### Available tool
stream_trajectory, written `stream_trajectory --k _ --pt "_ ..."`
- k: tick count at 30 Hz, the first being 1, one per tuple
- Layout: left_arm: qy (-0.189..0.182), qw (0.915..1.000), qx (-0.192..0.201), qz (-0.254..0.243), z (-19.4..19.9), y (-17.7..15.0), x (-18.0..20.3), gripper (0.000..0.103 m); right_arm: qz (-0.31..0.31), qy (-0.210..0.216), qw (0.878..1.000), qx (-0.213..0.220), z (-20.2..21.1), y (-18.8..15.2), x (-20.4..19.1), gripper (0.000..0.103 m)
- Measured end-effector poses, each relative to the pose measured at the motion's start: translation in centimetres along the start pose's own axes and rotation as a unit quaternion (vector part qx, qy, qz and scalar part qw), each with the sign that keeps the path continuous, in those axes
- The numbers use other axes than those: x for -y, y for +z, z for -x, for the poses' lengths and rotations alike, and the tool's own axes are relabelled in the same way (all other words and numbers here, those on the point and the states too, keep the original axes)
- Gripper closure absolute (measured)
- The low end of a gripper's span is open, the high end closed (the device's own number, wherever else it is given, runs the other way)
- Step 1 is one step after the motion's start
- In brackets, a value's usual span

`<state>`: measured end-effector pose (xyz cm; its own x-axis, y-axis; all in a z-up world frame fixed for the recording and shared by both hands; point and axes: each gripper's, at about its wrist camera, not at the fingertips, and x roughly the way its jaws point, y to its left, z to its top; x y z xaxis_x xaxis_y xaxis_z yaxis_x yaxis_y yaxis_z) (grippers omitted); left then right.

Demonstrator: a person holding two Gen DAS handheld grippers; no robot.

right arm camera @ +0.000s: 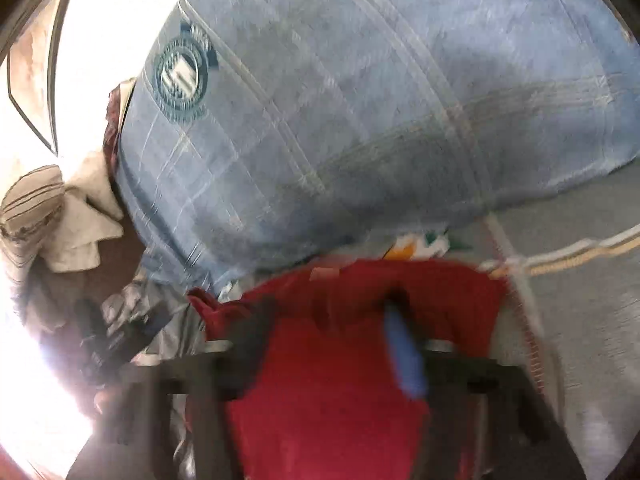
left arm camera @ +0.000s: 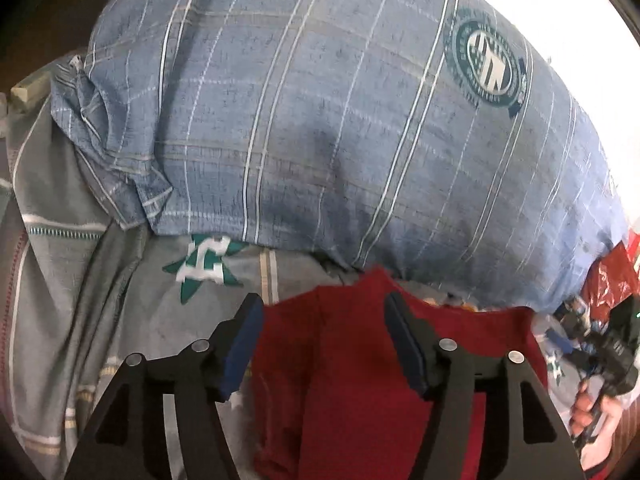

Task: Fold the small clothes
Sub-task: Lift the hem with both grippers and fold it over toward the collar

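Both the left gripper (left arm camera: 324, 316) and right gripper (right arm camera: 332, 320) stand open over the red garment (left arm camera: 360, 380), which lies on the grey bedsheet (left arm camera: 80, 300) near the blue plaid pillow (left arm camera: 320, 120). The loose fold (unpinned) could spring apart.

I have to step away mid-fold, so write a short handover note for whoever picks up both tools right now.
Left tool: jaws open, hovering over the red fabric garment; nothing gripped.
Right tool: view is blurred, but its jaws stand apart over the same red garment; no grip seen.
The red garment lies on the grey star-print bedsheet, just in front of the large blue checked pillow.
Done: the garment appears to have at least one fold in it; how neat it is cannot be told.
Left: check the fold, finish it if needed, then move to the next small piece.
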<state>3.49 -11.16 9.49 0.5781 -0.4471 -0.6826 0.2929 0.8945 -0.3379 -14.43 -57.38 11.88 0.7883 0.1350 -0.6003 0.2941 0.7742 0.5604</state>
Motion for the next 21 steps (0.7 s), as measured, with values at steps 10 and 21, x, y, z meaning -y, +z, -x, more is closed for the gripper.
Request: stream_trajectory --k 10,21 --pt "0.097 0.9895 -0.087 -0.063 -5.7 -3.3 2.1 0.041 0.084 -0.093 0.991 -0.049 -3.2 -1.3 -1.8 0.07" --pt "0.11 0.9894 -0.088 -0.036 -4.7 -2.7 0.4 0.038 0.028 -0.202 0.979 -0.012 -4.0 0.1 1.2 0.063"
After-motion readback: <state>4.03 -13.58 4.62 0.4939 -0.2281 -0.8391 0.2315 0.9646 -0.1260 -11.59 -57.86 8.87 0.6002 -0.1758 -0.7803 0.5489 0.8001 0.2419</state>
